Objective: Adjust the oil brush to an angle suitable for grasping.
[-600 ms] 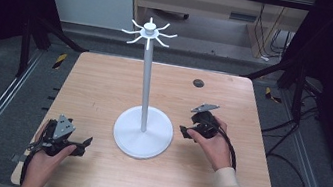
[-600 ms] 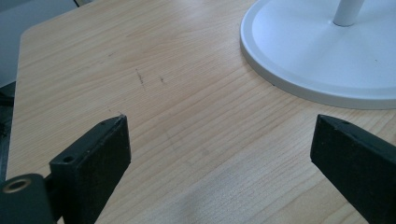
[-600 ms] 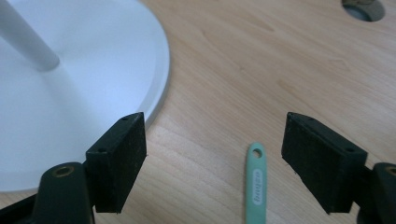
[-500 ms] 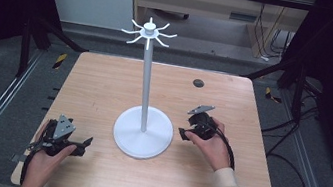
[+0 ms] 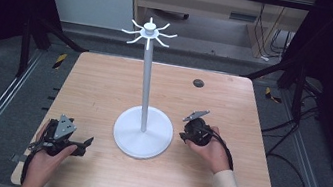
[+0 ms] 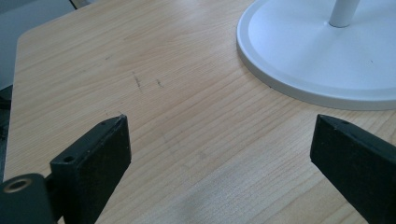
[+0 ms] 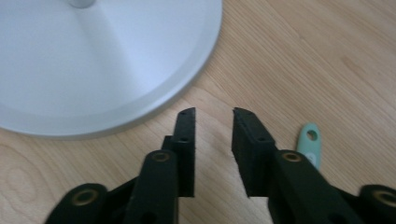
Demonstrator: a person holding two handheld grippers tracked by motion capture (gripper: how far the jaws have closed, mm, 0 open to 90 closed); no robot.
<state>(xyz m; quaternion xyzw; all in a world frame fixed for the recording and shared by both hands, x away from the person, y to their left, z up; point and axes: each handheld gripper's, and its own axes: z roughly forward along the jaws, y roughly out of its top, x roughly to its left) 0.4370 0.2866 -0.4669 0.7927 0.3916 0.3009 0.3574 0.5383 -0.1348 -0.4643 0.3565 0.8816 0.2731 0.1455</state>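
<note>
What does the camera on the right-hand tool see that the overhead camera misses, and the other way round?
The right gripper view shows a small mint-green tab lying on the wood beside the right gripper, whose jaws stand slightly apart with nothing between them. The high view adds the stand's tall pole and hooked top, the left gripper, both hands and a dark round spot near the far edge. Both show the white round base and the wooden table.

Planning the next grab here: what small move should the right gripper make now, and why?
Probably swing the right gripper slightly to its own right and widen the jaws. They stand narrowly apart with nothing between them, aimed at bare table beside the white stand base, while a small mint-green tab with a hole lies just outside the right-hand jaw.
</note>
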